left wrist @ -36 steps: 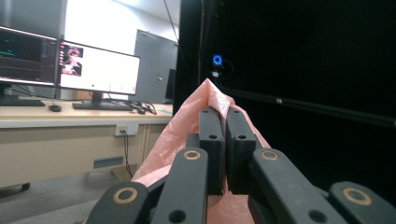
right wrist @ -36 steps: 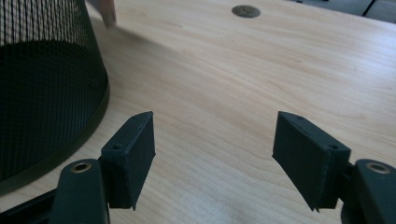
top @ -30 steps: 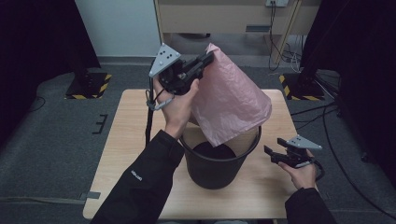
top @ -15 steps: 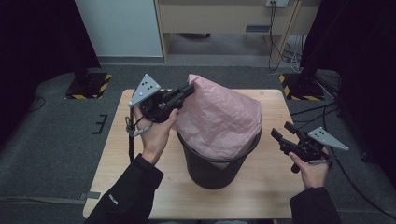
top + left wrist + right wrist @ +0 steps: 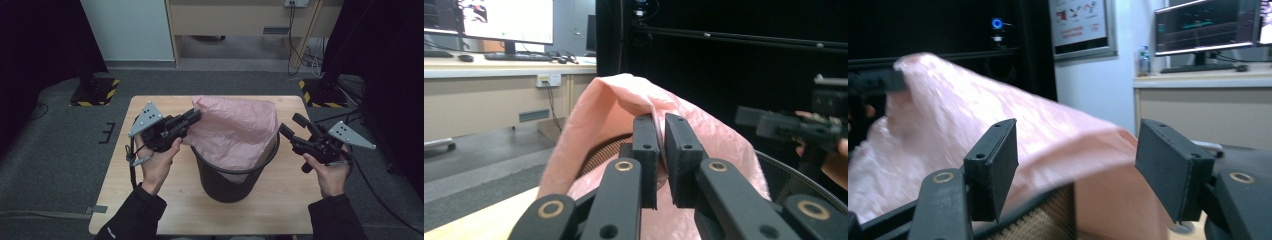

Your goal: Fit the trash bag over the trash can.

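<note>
A black mesh waste bin [image 5: 230,185] stands on the wooden table [image 5: 150,200]. A pink plastic bag [image 5: 235,132] drapes over its mouth and rises above the rim. My left gripper [image 5: 196,116] is shut on the bag's left edge, just above the bin's left rim. In the left gripper view the jaws [image 5: 661,120] pinch a fold of the bag [image 5: 609,100]. My right gripper [image 5: 292,124] hovers open beside the bin's right rim, pointing at the bag. In the right gripper view its jaws [image 5: 1078,145] stand wide, with the bag [image 5: 998,110] and bin rim [image 5: 1048,210] just beyond them.
The bin sits at the table's middle, with bare wood on both sides. Grey carpet surrounds the table. Dark curtains hang left and right, stand bases with yellow-black stripes [image 5: 95,92] rest on the floor, and a wooden desk [image 5: 240,15] is behind.
My left gripper has come down and to the left with the bag, which now lies over the bin's mouth. My right gripper has risen beside the right rim.
</note>
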`<control>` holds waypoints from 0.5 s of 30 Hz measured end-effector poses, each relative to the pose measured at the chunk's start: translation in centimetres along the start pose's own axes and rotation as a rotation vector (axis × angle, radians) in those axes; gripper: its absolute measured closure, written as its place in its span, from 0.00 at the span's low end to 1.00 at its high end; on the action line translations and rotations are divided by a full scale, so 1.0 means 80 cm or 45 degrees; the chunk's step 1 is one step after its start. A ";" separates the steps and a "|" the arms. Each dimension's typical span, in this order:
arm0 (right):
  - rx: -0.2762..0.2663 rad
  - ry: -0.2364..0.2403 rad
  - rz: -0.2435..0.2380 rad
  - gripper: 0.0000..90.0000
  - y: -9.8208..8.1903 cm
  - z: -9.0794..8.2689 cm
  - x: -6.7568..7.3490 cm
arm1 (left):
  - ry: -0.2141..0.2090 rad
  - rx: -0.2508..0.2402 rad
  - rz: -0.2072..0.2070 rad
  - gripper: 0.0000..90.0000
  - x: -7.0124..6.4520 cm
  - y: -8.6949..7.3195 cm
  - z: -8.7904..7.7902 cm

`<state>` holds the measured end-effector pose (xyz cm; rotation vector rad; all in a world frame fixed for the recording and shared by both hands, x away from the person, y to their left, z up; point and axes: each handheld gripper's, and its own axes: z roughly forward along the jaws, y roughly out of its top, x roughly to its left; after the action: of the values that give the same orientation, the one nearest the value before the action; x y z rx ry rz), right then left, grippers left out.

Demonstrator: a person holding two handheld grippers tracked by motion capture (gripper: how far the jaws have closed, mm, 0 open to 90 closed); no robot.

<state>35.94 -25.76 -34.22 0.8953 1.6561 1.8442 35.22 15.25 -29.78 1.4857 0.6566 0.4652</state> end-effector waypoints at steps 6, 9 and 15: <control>0.057 0.064 -0.026 0.39 0.008 0.024 0.009 | -0.042 0.037 0.027 0.93 -0.013 -0.009 -0.003; 0.089 0.083 -0.031 0.44 0.005 0.029 0.010 | -0.051 0.057 0.044 0.93 -0.018 -0.015 -0.004; 0.127 0.107 -0.029 0.63 0.003 0.031 0.013 | -0.062 0.107 0.064 0.93 -0.024 -0.031 -0.002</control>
<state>37.10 -23.38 -33.71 0.8469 1.8161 1.8200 33.36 13.99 -32.00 1.5910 0.6081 0.4434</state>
